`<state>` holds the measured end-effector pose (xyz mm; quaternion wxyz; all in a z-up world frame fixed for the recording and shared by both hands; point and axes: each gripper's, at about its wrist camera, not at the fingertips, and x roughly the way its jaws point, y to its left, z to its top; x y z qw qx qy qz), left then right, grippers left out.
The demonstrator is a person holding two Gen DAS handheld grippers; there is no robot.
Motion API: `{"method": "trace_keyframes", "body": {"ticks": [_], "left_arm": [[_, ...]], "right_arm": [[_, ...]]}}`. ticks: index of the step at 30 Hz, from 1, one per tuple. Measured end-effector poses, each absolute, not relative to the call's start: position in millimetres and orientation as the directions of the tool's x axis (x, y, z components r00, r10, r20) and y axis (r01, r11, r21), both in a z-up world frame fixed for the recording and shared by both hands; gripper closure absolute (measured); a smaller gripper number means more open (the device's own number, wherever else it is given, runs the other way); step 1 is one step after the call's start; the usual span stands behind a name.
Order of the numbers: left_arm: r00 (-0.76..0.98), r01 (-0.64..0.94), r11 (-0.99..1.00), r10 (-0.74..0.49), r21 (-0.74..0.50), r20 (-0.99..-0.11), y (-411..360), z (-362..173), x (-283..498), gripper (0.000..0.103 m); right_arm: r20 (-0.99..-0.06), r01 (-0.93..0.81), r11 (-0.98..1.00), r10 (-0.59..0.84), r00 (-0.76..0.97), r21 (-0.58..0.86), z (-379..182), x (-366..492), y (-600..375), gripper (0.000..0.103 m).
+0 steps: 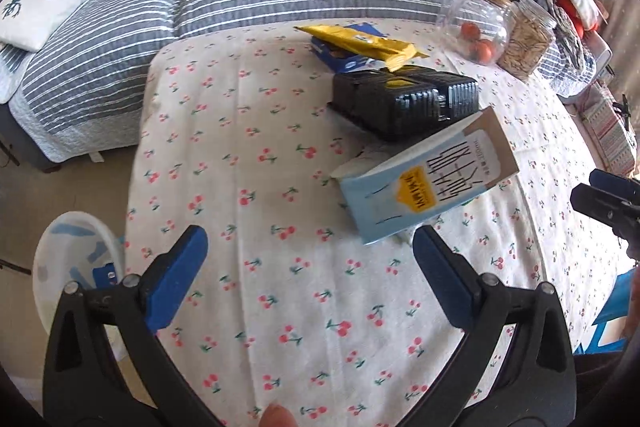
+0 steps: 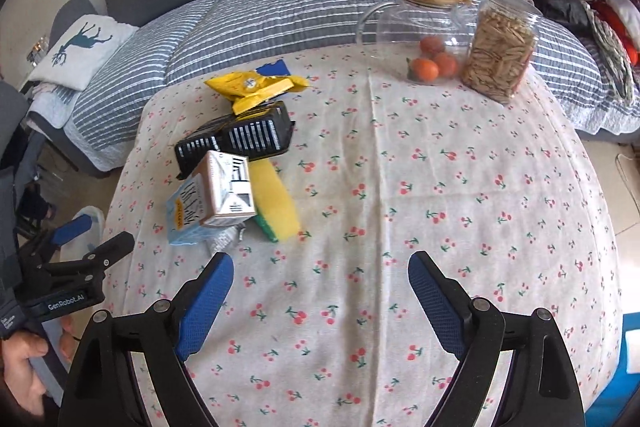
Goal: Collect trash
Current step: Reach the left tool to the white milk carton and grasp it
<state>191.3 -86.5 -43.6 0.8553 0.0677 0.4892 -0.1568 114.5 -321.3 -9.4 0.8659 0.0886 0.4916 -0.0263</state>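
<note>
Your left gripper (image 1: 310, 259) and right gripper (image 2: 320, 283) hover spread and empty; the trash, a milk carton (image 1: 430, 179) leaning on a black tray (image 1: 404, 103), lies just beyond your fingertips, awaiting pickup.

Cherry-print table (image 2: 440, 187): carton (image 2: 212, 195), black tray (image 2: 248, 139), sponge (image 2: 280, 203), jars (image 2: 500, 47).

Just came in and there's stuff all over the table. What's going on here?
A person holds a tool in each hand over the table. The left tool and right tool are open and empty. The trash is untouched: a carton, black tray, yellow wrapper and sponge. A bin sits beside the table.
</note>
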Motion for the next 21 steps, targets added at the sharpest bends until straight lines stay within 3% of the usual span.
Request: {"method": "trace_keyframes", "body": {"ticks": [13,17,21], "left_arm": [[0.476,0.512,0.859,-0.290,-0.006,-0.830,-152,-56,195,0.005],[0.467,0.540,0.842,-0.300,-0.001,-0.832,-161,-58,196,0.020],[0.478,0.550,0.835,-0.307,0.008,-0.823,-161,-54,192,0.044]], "right_arm": [[-0.869,0.213,0.973,-0.027,0.494,0.091,-20,92,-387,0.012],[-0.870,0.213,0.973,-0.031,0.493,0.086,-21,93,-390,0.012],[-0.871,0.203,0.975,-0.023,0.492,0.089,-22,99,-386,0.012]]}}
